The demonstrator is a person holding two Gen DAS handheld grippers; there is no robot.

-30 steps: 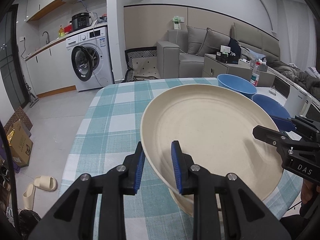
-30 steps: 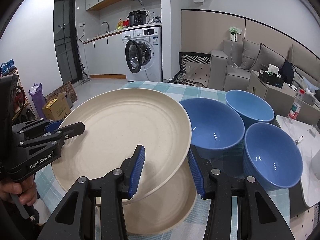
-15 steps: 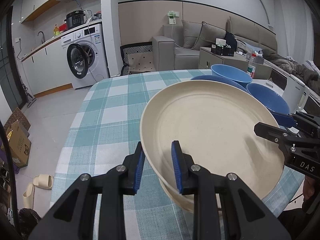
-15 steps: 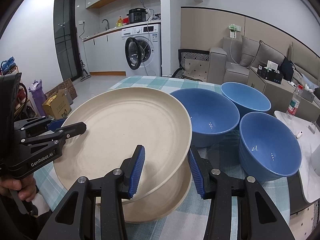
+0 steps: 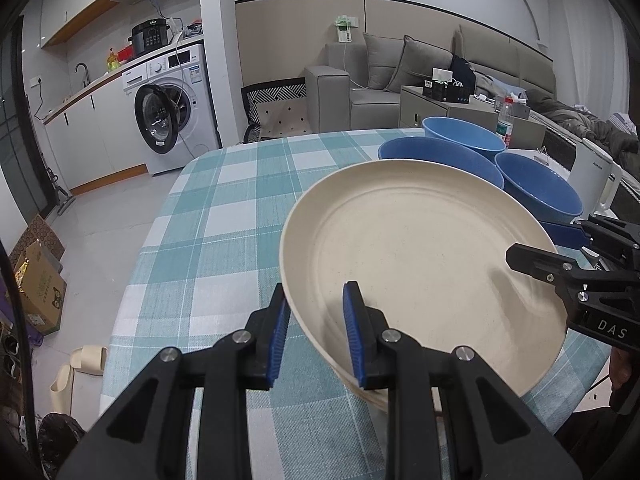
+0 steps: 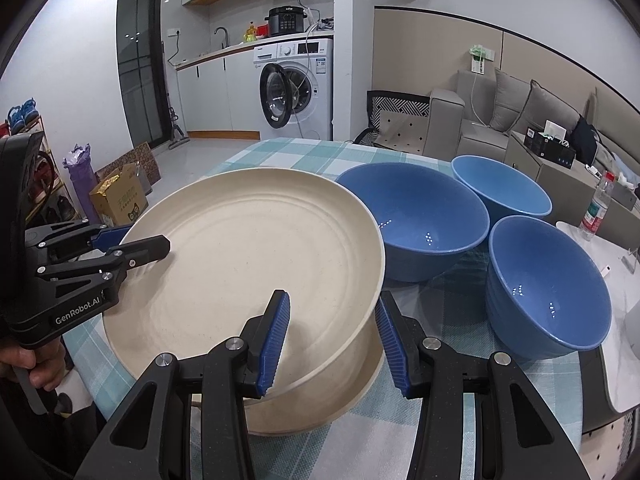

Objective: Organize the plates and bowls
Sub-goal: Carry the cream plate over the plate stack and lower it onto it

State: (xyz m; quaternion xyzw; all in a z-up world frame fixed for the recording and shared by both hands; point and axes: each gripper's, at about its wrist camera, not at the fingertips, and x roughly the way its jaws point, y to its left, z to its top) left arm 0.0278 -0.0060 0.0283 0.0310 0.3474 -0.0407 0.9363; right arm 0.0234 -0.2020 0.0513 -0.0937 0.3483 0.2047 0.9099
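The cream plate (image 6: 248, 264) sat atop a second plate (image 6: 320, 404), near-left of three blue bowls (image 6: 420, 224). Left gripper (image 5: 316, 330) narrowly clamped its rim; right gripper (image 6: 332, 344) straddled the opposite rim, contact unclear. Rigid, probably light and smooth: rim grips suited.

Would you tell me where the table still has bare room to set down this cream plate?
Free: checked cloth left of the cream plate, out to the table's far edge. Crowded: three blue bowls pack the right side, beside the plate stack.
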